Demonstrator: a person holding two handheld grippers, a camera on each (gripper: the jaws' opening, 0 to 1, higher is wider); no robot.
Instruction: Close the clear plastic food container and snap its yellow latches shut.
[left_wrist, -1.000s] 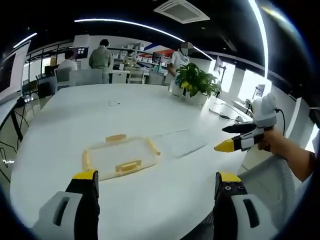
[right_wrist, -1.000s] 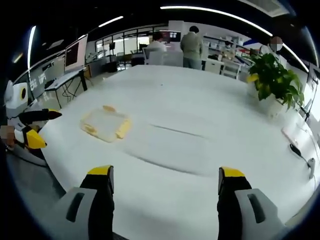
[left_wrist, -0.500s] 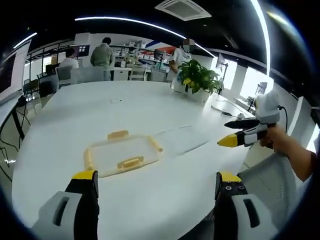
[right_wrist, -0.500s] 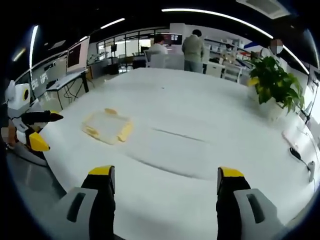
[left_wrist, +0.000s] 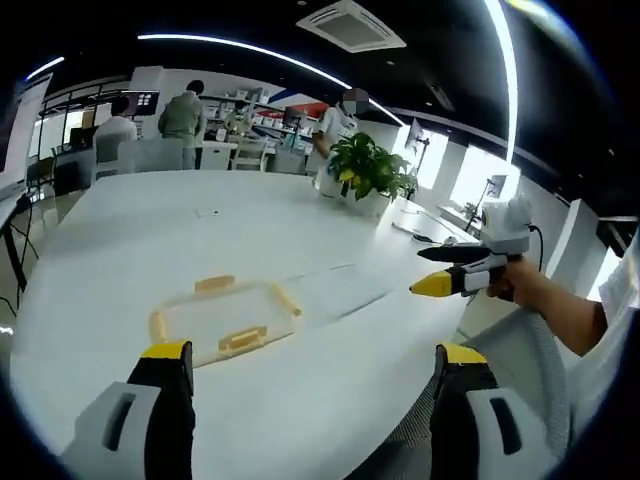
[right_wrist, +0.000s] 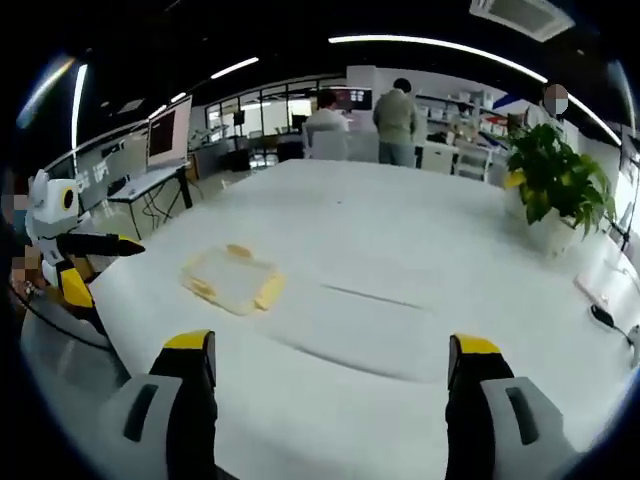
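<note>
A clear plastic food container (left_wrist: 222, 313) with yellow latches lies flat on the white table (left_wrist: 150, 230), its lid resting on it. It sits ahead of my left gripper (left_wrist: 312, 357), whose jaws stand wide apart with nothing between them. In the right gripper view the container (right_wrist: 234, 280) lies to the left of centre, well ahead of my right gripper (right_wrist: 333, 352), which is also open and holds nothing. The right gripper (left_wrist: 452, 272) shows at the right of the left gripper view, held by a hand. The left gripper (right_wrist: 78, 265) shows at the left edge of the right gripper view.
A potted green plant (left_wrist: 366, 168) stands at the far side of the table, also the plant (right_wrist: 553, 178). People stand by desks in the background (left_wrist: 185, 112). A cable and small devices (right_wrist: 605, 317) lie near the table's right edge.
Both views have shifted slightly as the hands moved. The container has not moved on the table. Both grippers stay open.
</note>
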